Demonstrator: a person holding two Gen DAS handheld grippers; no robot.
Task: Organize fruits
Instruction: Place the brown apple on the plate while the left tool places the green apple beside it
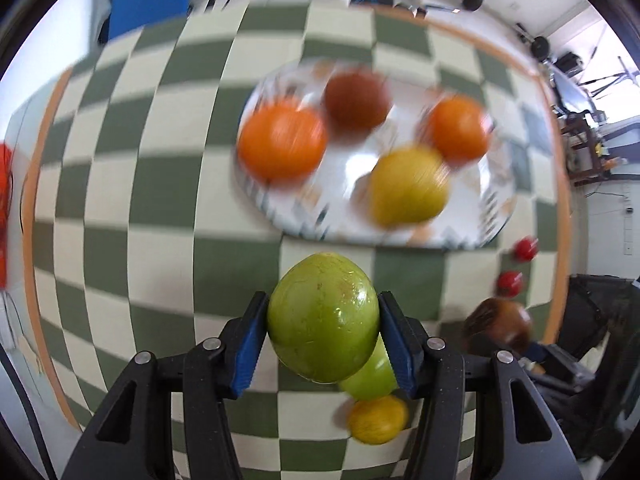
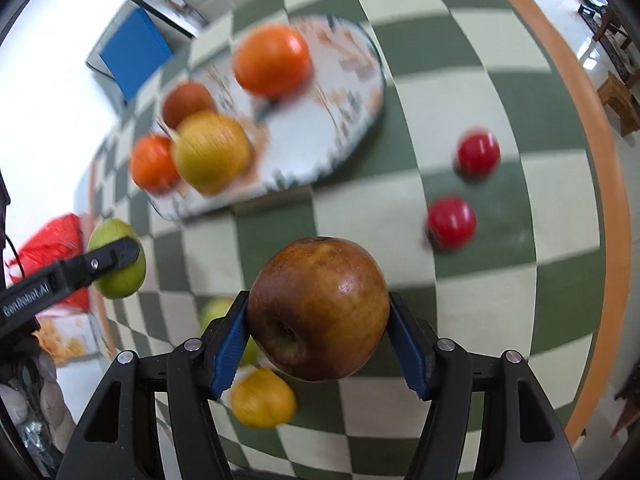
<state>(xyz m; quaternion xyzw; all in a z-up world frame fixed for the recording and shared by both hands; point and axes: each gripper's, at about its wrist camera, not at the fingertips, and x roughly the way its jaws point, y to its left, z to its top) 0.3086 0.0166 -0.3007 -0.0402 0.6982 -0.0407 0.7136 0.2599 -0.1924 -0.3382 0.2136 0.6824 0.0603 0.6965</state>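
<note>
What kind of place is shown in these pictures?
Probably a lab or workshop set up as a dining table: a checkered tablecloth, a plate of fruit, and tripods and stands behind.

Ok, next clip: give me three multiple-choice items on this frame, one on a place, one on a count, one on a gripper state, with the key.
1. Where do the two small red fruits lie?
A. on the plate
B. on the checked cloth beside the plate
C. in a gripper

2. How many fruits are on the plate?
A. two
B. four
C. six

3. What is the right gripper doing?
A. open over the plate
B. shut on a brown apple
C. shut on a green fruit

Key:
1 B: the red fruits sit on the checked cloth, off the plate.
2 B: two orange, one brown and one yellow fruit lie on it.
3 B: the right gripper clamps the brown apple; the left gripper holds the green fruit.
</note>
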